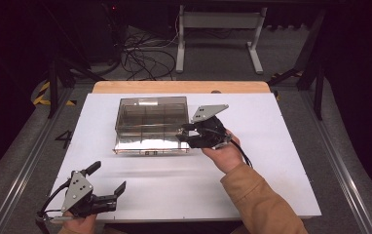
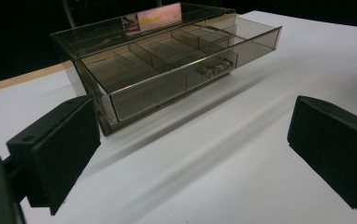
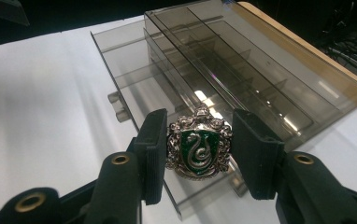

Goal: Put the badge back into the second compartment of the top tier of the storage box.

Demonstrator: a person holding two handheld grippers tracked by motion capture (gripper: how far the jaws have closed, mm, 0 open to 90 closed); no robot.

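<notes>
A smoky clear plastic box (image 1: 151, 113) stands at the middle of the white table (image 1: 271, 165), its divided drawer (image 2: 167, 70) pulled out toward me. My right gripper (image 1: 182, 134) is at the drawer's right front corner, shut on a silver crest badge (image 3: 199, 148) with a green snake shield. In the right gripper view the badge hangs over the drawer's compartments (image 3: 167, 79), squeezed between the two pads. My left gripper (image 1: 109, 178) rests low at the front left of the table, open, with nothing between its pads (image 2: 64, 149). The drawer's small clear handle (image 2: 216, 67) faces it.
A wooden strip (image 1: 181, 87) runs along the table's far edge. Beyond it stand a white desk frame (image 1: 218, 29) and loose cables (image 1: 145, 53) on the floor. A metal rail (image 1: 340, 161) runs along the table's right side.
</notes>
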